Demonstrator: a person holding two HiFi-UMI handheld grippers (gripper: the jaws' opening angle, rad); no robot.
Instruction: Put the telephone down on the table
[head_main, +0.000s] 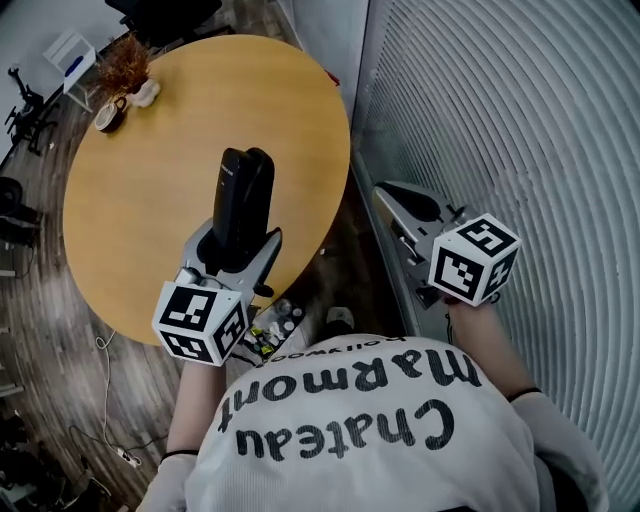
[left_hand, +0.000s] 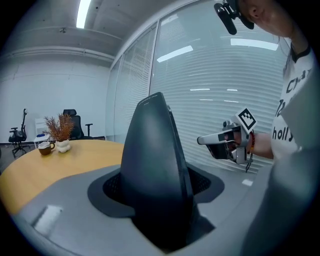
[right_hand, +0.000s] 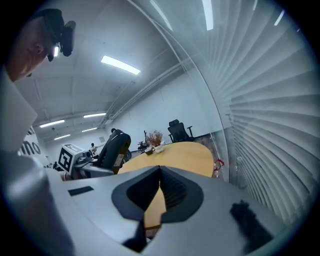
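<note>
Left fingers (left_hand: 60, 200) pinch the telephone (head_main: 243, 205), its length pointing straight ahead; right fingers (right_hand: 200, 225) pressed together.

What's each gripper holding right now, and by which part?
The left gripper clamps the black telephone by its lower end; its upper part stands free. The right gripper holds nothing, jaws together.

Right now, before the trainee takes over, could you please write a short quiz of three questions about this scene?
1. True or false: the telephone already lies on the round table.
2. Which tongs hold the telephone? A: the left tongs. B: the right tongs. C: both.
3. Fill in: at the table's far edge, beside the mug, a white pot holds a dried ____.

Key: 1 false, it is held upright above the table. 2 A. 3 plant.
</note>
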